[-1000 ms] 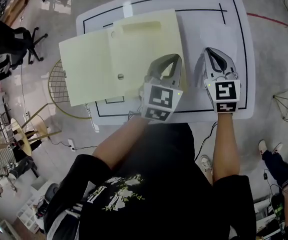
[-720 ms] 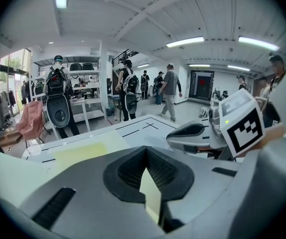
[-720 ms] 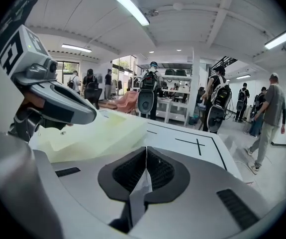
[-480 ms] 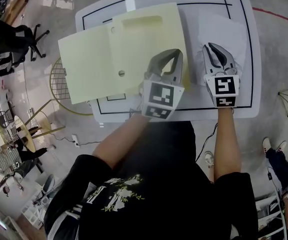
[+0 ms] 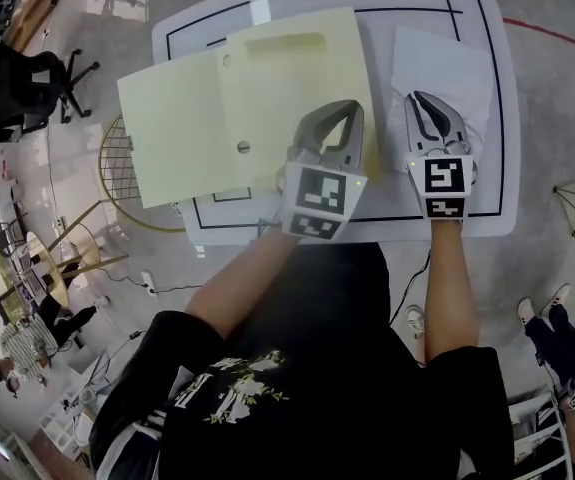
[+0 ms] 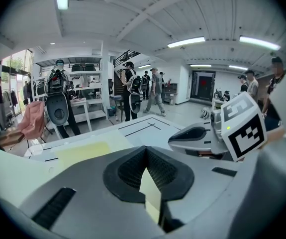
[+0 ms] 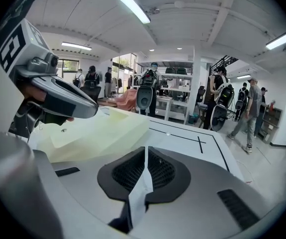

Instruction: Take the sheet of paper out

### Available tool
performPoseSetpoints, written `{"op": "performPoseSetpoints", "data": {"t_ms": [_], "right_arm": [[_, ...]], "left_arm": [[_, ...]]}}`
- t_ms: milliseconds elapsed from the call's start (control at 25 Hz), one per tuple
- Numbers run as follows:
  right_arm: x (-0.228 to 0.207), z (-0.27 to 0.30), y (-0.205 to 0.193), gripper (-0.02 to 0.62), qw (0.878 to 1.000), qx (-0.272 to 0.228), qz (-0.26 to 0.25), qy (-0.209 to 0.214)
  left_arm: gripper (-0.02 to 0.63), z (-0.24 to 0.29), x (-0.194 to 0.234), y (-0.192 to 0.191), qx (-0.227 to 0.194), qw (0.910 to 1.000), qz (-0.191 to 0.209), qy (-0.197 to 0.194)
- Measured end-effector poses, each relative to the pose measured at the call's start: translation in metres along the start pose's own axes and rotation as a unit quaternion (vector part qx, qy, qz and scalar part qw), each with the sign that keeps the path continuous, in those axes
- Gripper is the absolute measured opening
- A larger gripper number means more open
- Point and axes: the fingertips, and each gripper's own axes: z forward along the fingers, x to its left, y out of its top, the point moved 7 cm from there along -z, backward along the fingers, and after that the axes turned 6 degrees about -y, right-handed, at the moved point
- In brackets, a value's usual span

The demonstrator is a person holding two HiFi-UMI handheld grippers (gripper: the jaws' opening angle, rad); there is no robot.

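Lying flat on the right half of the white table (image 5: 492, 183), the sheet of paper (image 5: 445, 60) sits wholly outside the yellow folder (image 5: 217, 108), just beside the folder's right edge.

Item 1, sheet of paper: white, near edge caught in the right gripper (image 5: 423, 100). The right gripper view shows a strip of the sheet (image 7: 141, 195) running up between the two pads. The pads sit close against it on both sides, though these jaws have just been opening.

Item 2, right gripper: near of the sheet, pointing far and downward, low over the table.

Item 3, yellow folder: spread open, its left part overhanging the table's left edge and its right part on the table. The near right edge is pinched in the left gripper (image 5: 351, 108).

Item 4, left gripper: jaws closed on the folder's edge. The left gripper view shows a yellow sliver (image 6: 150, 195) clamped between the pads.

Step in hand, as I judge it: the sheet is already out, and I am at the set-down and release.

Next move, as I judge it: part the right jaws fully, then draw that gripper back toward the near edge. The sheet is light, so a pad that drags could slide or curl it. The left grip can keep the folder steady meanwhile.
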Motion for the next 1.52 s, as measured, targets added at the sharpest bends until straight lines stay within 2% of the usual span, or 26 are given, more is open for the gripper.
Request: {"op": "performPoseSetpoints", "data": {"t_ms": [80, 360, 520, 840, 1160, 1520], "right_arm": [[0.001, -0.004, 0.003, 0.002, 1.000, -0.004, 0.000, -0.006], [0.016, -0.033, 0.021, 0.000, 0.999, -0.032, 0.009, -0.003], [0.018, -0.062, 0.040, 0.000, 0.997, -0.076, 0.028, -0.018], [0.036, -0.089, 0.088, 0.000, 0.990, -0.140, 0.032, -0.003], [0.076, -0.104, 0.118, 0.000, 0.985, -0.170, 0.039, -0.007], [0.139, -0.131, 0.146, 0.000, 0.978, -0.203, 0.049, 0.001]], "left_arm": [[-0.008, -0.001, -0.001, 0.001, -0.003, 1.0000, 0.000, 0.001], [-0.008, -0.019, -0.011, 0.004, -0.020, 0.9997, 0.002, 0.010], [-0.008, -0.038, -0.020, 0.007, -0.050, 0.9984, 0.003, 0.025], [-0.008, -0.070, -0.011, 0.020, -0.093, 0.9939, -0.006, 0.060], [-0.008, -0.134, 0.009, 0.033, -0.179, 0.9791, -0.018, 0.095], [-0.008, -0.207, 0.031, 0.018, -0.214, 0.9689, -0.023, 0.122]]}}
